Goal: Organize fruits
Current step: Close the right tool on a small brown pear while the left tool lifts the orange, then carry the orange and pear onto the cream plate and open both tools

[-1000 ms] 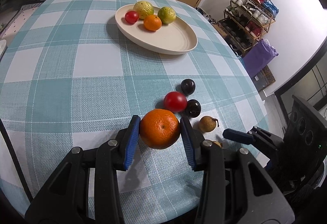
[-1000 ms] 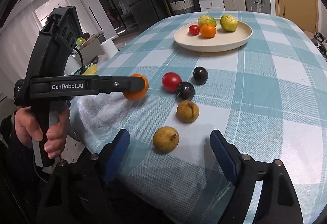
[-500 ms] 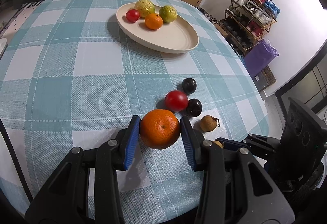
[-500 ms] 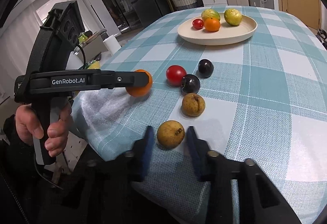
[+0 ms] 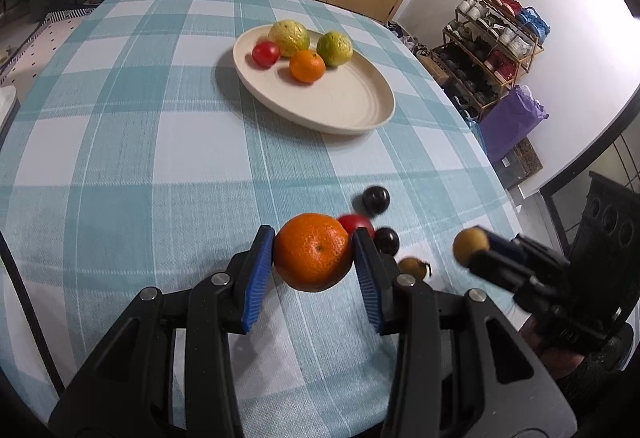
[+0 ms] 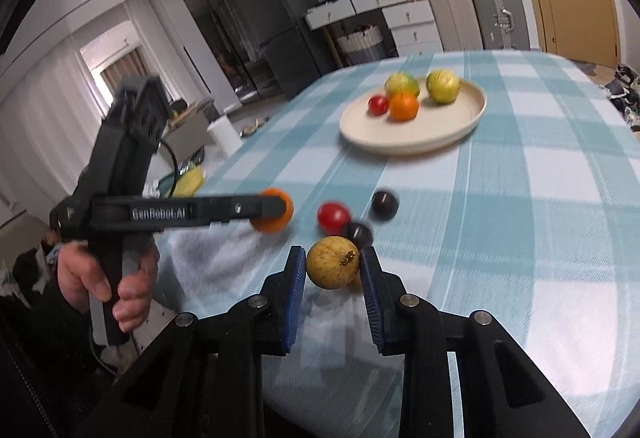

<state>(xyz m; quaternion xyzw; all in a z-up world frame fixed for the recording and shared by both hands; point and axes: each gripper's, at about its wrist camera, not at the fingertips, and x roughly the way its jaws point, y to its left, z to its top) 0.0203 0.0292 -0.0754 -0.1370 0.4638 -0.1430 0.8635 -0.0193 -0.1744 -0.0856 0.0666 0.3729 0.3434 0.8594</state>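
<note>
My left gripper (image 5: 313,256) is shut on a large orange (image 5: 312,251), held just above the checked tablecloth (image 5: 160,158). My right gripper (image 6: 332,270) is shut on a tan round fruit (image 6: 333,267) and has it lifted off the cloth; that fruit (image 5: 471,247) also shows at the right of the left wrist view. On the cloth lie a red tomato (image 6: 333,216), two dark plums (image 6: 384,204) (image 6: 359,233) and another tan fruit (image 5: 412,267). A cream plate (image 5: 348,106) farther back holds two green-yellow fruits, a small orange and a tomato.
The table edge curves close by on the right, with a shoe rack (image 5: 496,38) and purple bag (image 5: 512,118) beyond it. A person's hand (image 6: 100,278) grips the left tool's handle. Drawers and suitcases (image 6: 472,14) stand behind the table.
The right gripper closed on the nearest tan fruit and lifted it off the cloth. The left gripper kept the large orange and stayed nearly still.
</note>
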